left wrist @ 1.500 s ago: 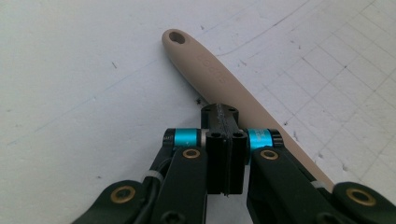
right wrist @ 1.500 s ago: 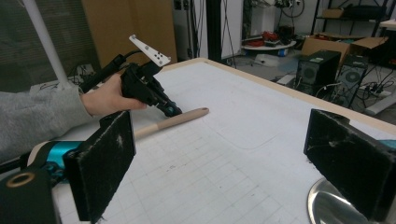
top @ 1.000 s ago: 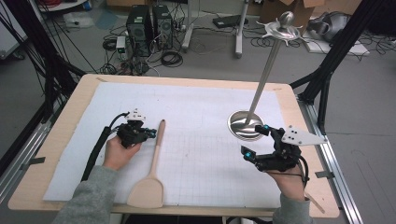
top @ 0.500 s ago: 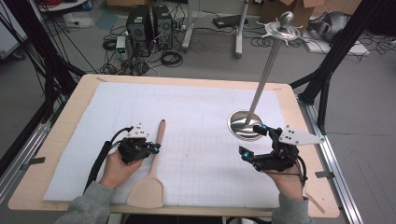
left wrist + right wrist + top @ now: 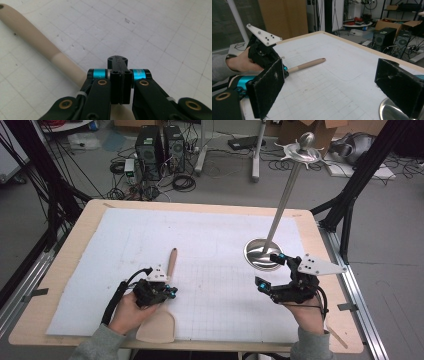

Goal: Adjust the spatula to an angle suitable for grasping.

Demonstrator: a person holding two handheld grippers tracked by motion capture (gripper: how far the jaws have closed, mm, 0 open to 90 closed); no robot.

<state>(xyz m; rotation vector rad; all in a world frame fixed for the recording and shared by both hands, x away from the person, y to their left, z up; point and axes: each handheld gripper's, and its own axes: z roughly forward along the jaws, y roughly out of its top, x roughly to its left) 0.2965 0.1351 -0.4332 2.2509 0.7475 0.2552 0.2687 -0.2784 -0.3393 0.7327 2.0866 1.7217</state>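
Approach step — left gripper (image 5: 171,291), jaws pressed together, over the wooden spatula (image 5: 170,265), apparently not gripping; right gripper (image 5: 270,271) spread. Next: open and straddle the handle.

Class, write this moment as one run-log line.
left gripper: shut, empty, over wooden spatula | right gripper: open, beside metal stand base

A pale wooden table (image 5: 60,285) sits on a grey floor (image 5: 395,270), a white gridded sheet (image 5: 200,245) covering most of its top. Beyond the table's far edge, two dark computer towers (image 5: 160,145) stand among tangled cables (image 5: 182,180). Cardboard boxes (image 5: 320,127) sit behind them, rightward.
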